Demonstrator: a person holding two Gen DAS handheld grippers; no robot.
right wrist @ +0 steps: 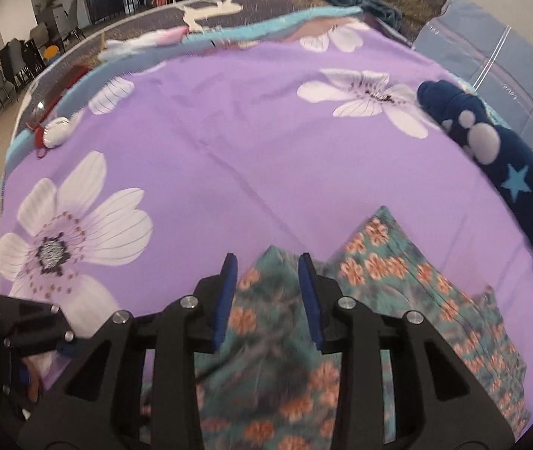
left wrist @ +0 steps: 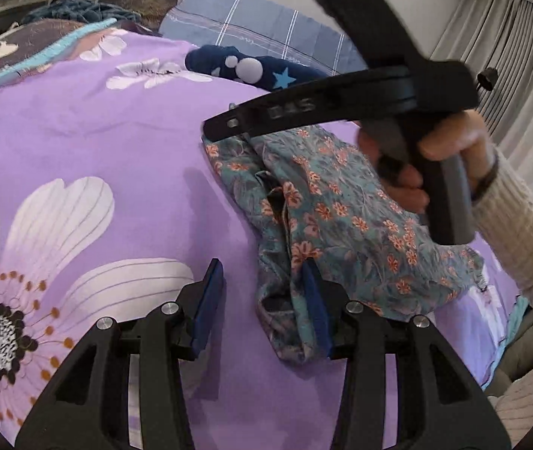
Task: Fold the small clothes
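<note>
Lying crumpled on a purple flowered bed (left wrist: 78, 131): floral garment (left wrist: 341, 217), thin, limp (best pinched at a hem corner). Left gripper (left wrist: 266, 307) open at its edge; right gripper (right wrist: 268, 300) open above it.

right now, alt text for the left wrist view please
The open left gripper hovers over a teal floral garment crumpled on a purple flowered bedsheet. The right gripper, in the person's right hand, reaches over the garment's far edge.
</note>
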